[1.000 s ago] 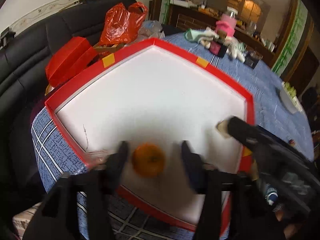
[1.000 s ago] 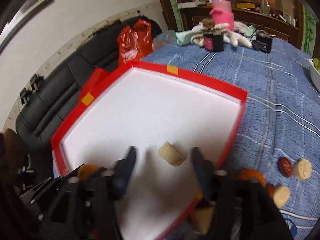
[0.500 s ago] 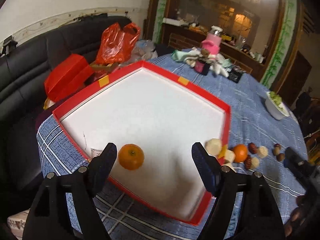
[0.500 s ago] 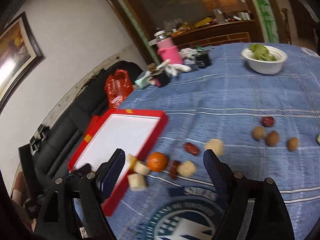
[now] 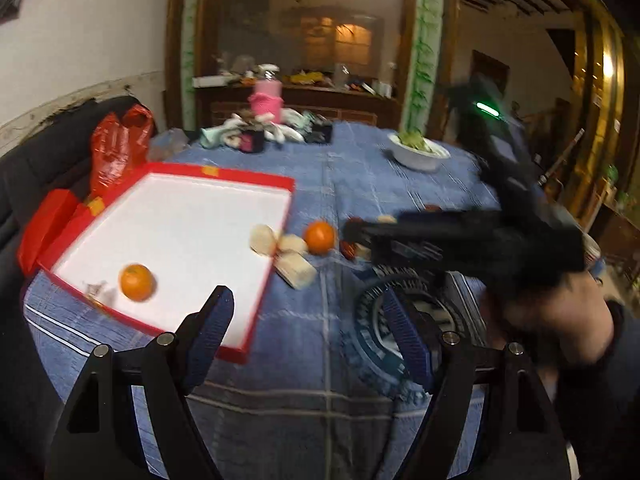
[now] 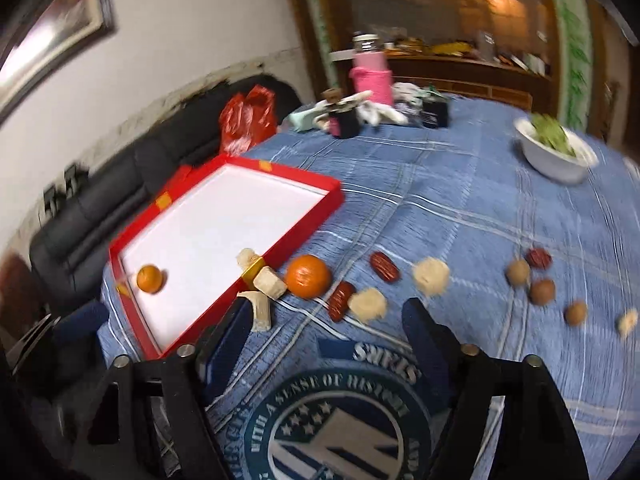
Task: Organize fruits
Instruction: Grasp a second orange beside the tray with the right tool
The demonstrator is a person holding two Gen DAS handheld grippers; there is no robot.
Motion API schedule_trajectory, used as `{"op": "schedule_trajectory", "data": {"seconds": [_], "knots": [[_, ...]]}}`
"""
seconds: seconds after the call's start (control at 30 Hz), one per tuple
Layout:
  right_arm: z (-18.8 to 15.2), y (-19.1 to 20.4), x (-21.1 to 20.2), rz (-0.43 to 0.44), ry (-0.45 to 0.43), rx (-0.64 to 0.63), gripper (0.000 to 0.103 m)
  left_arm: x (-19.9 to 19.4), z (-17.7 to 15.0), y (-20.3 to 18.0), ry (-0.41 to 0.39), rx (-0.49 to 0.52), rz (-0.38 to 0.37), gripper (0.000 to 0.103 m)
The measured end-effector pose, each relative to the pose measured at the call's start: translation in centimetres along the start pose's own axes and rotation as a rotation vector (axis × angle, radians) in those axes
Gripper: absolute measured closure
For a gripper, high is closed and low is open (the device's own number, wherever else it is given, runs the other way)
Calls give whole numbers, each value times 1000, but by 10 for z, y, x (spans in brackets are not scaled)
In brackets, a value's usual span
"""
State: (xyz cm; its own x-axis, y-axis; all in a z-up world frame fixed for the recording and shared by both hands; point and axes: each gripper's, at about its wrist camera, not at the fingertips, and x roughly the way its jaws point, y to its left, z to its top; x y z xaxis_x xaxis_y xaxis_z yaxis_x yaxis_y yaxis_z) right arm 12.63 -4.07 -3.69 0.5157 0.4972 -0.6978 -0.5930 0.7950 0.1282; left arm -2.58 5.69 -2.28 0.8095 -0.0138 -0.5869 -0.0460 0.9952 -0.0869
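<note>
Left gripper (image 5: 304, 332): up over the blue tablecloth (image 5: 352, 168), fingers wide apart, nothing between them, near right corner of the tray under its left finger.
Right gripper (image 6: 324, 328): hanging above the round printed emblem (image 6: 332, 420) on the cloth, jaws closing in on empty air, nothing gripped.
Tray (image 6: 316, 178): red rim, white floor, sitting on the left side of the table.
Inside the tray: one orange (image 5: 137, 282) near the near left corner, and one pale chunk (image 5: 262, 238) tight against the right rim.
Just outside the right rim: two more pale chunks (image 6: 270, 283), then a second orange (image 6: 308, 276) on the cloth beside them.
Further right: two red dates (image 6: 384, 267), two pale lumps (image 6: 431, 276), then a loose cluster of brown nuts (image 6: 542, 292) with another date, well apart from the tray.
Far right: white bowl (image 6: 554, 158) of greens.
Far side: pink bottle (image 6: 370, 76) among scattered cloths.
Far left: red plastic bag (image 5: 120, 148) behind the tray.
</note>
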Motion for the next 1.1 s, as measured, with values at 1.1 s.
{"op": "schedule_trajectory", "data": {"seconds": [1.1], "knots": [[30, -14, 78, 158, 196, -14, 68, 34, 3, -1, 101, -54, -31, 26]]}}
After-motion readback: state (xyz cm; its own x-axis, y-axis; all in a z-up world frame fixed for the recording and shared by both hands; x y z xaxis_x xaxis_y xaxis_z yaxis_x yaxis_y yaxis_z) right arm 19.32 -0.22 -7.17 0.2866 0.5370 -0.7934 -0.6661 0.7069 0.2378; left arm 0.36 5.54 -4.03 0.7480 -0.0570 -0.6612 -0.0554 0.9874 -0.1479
